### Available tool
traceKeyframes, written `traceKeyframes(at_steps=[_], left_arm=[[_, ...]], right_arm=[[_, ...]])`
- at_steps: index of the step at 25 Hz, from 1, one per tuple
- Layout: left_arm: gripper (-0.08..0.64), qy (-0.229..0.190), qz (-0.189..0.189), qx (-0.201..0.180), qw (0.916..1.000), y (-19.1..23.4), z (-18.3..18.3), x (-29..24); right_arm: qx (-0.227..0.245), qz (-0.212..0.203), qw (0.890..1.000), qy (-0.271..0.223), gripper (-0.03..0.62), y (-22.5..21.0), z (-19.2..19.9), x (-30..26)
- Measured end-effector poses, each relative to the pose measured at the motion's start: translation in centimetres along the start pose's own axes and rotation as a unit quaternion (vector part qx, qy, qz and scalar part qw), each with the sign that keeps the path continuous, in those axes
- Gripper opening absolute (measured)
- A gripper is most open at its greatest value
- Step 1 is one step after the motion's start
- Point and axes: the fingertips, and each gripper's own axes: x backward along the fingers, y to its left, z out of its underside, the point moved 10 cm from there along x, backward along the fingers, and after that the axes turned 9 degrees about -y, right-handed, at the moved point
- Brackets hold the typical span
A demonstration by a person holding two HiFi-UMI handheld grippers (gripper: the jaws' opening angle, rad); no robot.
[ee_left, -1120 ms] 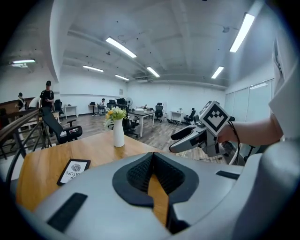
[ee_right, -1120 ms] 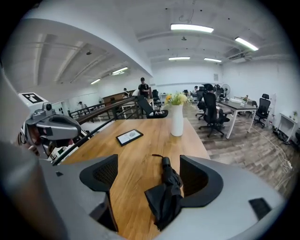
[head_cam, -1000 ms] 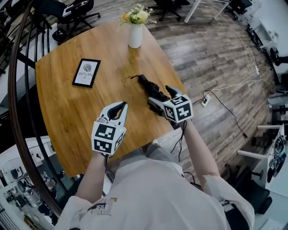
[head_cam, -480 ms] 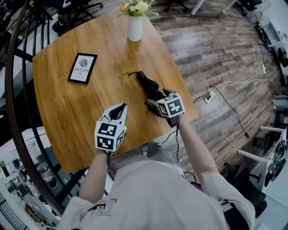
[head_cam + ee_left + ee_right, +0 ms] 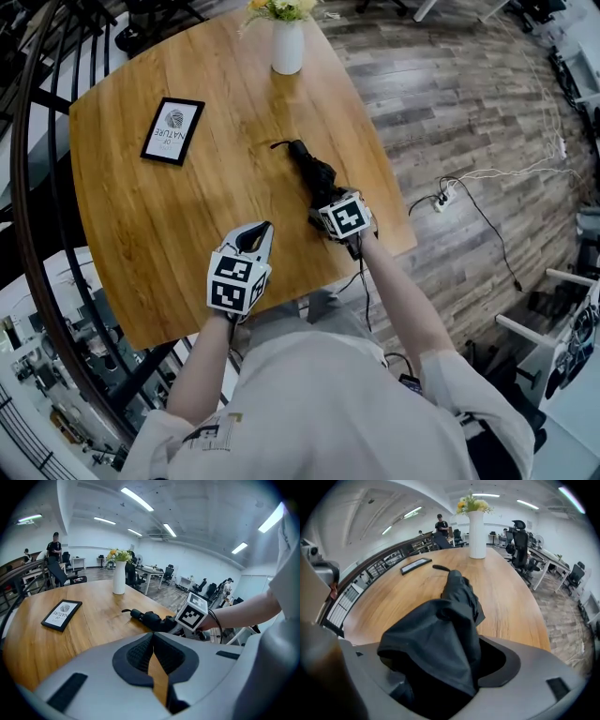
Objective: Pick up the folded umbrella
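My right gripper (image 5: 328,201) has its jaws clamped on the near end of the folded umbrella (image 5: 313,172), whose black fabric bunches up between them. The rest of the umbrella lies flat on the wooden table (image 5: 141,244), with its far end and a thin strap pointing towards the far edge. My left gripper (image 5: 255,234) hovers over the table near its front edge, just beside the right one and apart from the umbrella. Its jaws are pressed together at the tips with nothing between them. At the far edge stands a white vase (image 5: 287,47), upright and holding a bunch of yellow and white flowers (image 5: 278,7). A black-framed card (image 5: 172,131) lies flat to the left, well apart from the umbrella.
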Motion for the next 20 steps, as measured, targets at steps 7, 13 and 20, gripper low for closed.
traceKeyframes(at_steps=[7,13,20], left_arm=[[0.017,-0.003,-0.019,0.004,0.9998,-1.1,0.4,0.5],[0.017,-0.014,-0.033,0.004,0.9993,-1.4,-0.2,2.2],[0.017,-0.062,-0.052,-0.020,0.9965,-1.0,-3.5,5.3]], right_arm=[[0.026,0.022,0.999,0.012,0.302,-0.6,0.9,0.0],[-0.021,-0.011,0.999,-0.022,0.270,-0.1,-0.1,2.2],[-0.001,-0.039,0.989,-0.144,0.270,3.2,-6.2,10.0]])
